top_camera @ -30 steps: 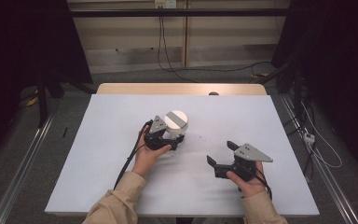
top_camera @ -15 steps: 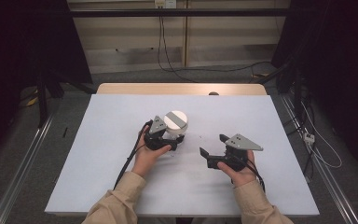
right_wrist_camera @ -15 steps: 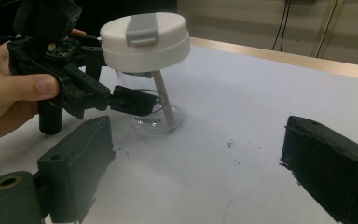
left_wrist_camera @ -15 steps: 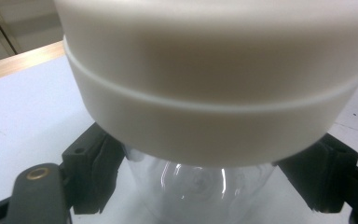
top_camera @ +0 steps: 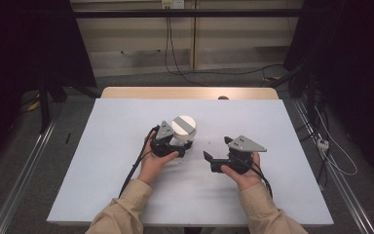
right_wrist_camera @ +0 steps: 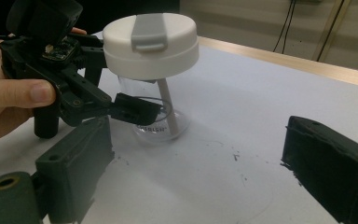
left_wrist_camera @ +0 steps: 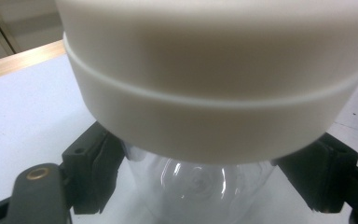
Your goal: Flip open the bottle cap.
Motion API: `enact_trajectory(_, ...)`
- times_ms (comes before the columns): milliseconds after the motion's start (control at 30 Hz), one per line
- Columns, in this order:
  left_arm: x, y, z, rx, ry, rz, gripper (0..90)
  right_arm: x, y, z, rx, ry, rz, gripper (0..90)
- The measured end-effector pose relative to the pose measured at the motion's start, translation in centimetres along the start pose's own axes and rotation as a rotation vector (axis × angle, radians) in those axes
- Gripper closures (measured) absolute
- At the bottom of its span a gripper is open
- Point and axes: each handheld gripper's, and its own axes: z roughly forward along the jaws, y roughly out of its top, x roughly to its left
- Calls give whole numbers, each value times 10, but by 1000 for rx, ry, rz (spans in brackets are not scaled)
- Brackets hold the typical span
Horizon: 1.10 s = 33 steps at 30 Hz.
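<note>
jar (top_camera: 181,138) stood mid-counter (top_camera: 102,146), clamped at clear body by left claw (top_camera: 175,144) | right claw (top_camera: 214,162) gaped wide beside jar | risk: lid (right_wrist_camera: 150,43) top-heavy, glassy wall slipping, tipping

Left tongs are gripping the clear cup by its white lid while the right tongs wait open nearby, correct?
Not quite: the left tongs grip the clear cup by its transparent body, below the white lid, as the right gripper view shows. The right tongs do wait open nearby.
</note>
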Motion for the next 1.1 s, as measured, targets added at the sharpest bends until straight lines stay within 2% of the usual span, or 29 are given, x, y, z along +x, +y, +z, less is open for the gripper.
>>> enact_trajectory(333,0,0,0,2,-3,-3,189,0,4,7,2,0,3,79)
enact_trajectory(600,0,0,1,2,-4,-5,189,1,10,14,9,12,7,152)
enact_trajectory(800,-1,0,0,4,-4,-3,189,2,15,21,19,52,24,289)
enact_trajectory(1100,-1,0,1,4,-3,-1,189,6,23,30,34,92,5,615)
